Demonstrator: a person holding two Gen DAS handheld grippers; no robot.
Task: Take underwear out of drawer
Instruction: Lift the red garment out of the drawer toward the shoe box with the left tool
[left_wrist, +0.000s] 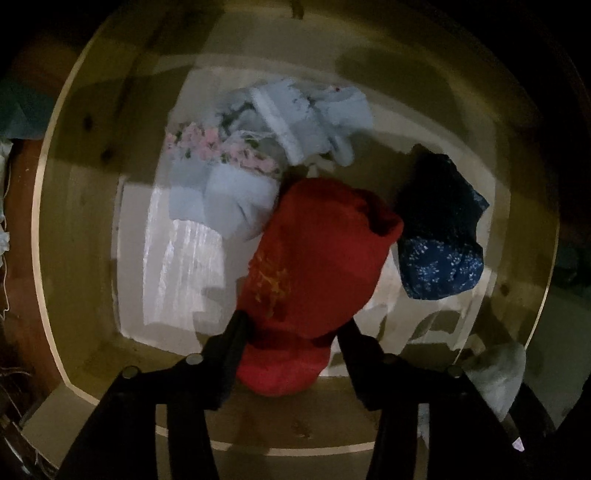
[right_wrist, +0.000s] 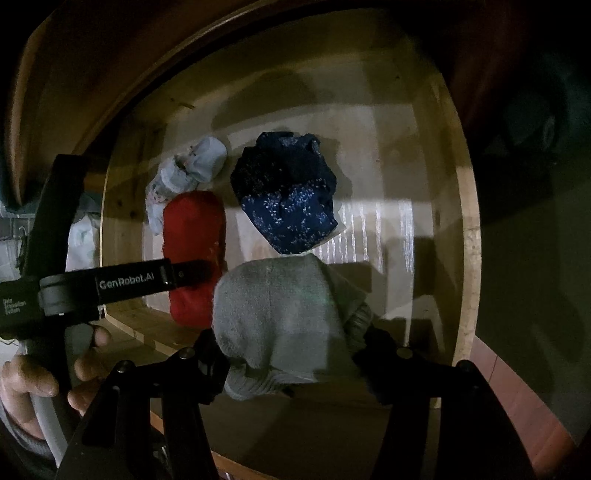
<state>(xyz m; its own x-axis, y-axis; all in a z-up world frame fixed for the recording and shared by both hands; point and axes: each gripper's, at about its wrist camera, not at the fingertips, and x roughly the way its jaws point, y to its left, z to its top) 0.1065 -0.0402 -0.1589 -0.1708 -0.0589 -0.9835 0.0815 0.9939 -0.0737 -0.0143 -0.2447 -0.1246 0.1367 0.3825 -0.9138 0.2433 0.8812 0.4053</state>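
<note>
Red underwear: a soft, rumpled bundle of plain red cloth with a faint yellowish print on one side. It sits inside the drawer, near the front wall, between the two black fingers of the left gripper. The jaws stand close about its lower end; whether the pads actually press the cloth cannot be told.

Drawer: an open box of pale, knotty wood with a light, glossy lining sheet on the bottom. Contents, besides the red piece: a pale blue garment with a pink floral band, crumpled, touching the red piece on its far side; and a dark blue garment with small white flecks, bunched, just beside the red one on the other side.

Right gripper: its jaws pinch a grey knitted piece, thick and ribbed at the edge, held over the front part of the drawer, above its contents.

In the right wrist view, a hand grips the handle of the left device.
</note>
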